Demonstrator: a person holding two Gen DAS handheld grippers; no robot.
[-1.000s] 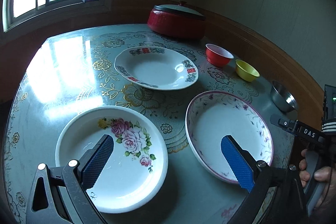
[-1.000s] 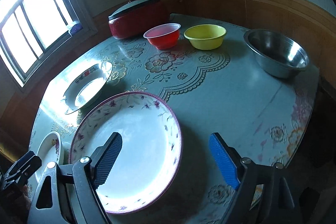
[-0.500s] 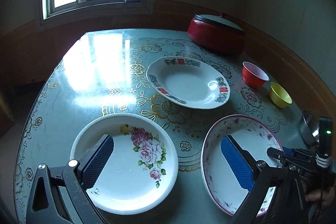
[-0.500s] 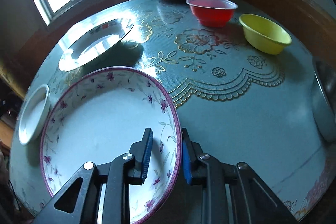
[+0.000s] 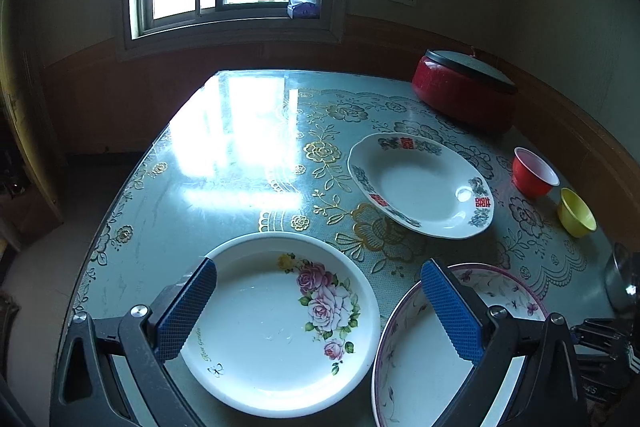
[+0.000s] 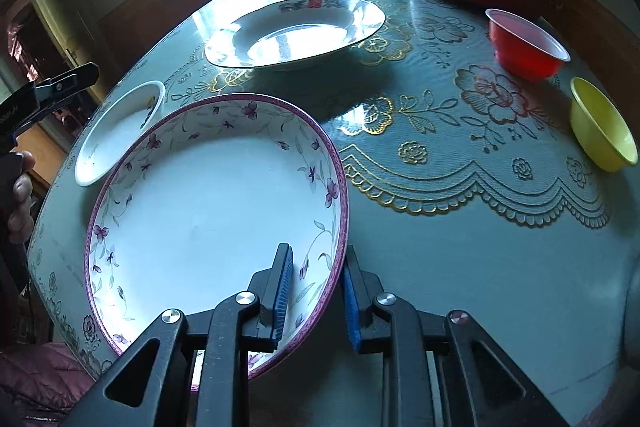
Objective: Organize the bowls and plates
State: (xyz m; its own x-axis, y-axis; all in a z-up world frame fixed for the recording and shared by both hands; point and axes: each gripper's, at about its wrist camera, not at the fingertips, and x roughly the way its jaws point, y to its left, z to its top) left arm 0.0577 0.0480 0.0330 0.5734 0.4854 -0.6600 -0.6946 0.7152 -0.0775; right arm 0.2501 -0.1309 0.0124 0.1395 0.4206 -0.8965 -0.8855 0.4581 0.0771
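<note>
The right gripper (image 6: 314, 291) is clenched on the near rim of the purple plate (image 6: 208, 211). The left gripper (image 5: 316, 311) hangs released above the rose plate (image 5: 276, 327), just left of the purple plate. Beyond the purple plate lies the oval plate (image 6: 296, 31); to its right stand the red bowl (image 6: 526, 45) and the yellow bowl (image 6: 602, 125).

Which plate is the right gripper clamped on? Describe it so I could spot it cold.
On the round table under the window, three plates lie in a cluster. The right gripper pinches the near rim of the purple-rimmed plate, next to the rose plate. Alone among them, it has a thin purple edge and small purple flowers around its wall.
</note>
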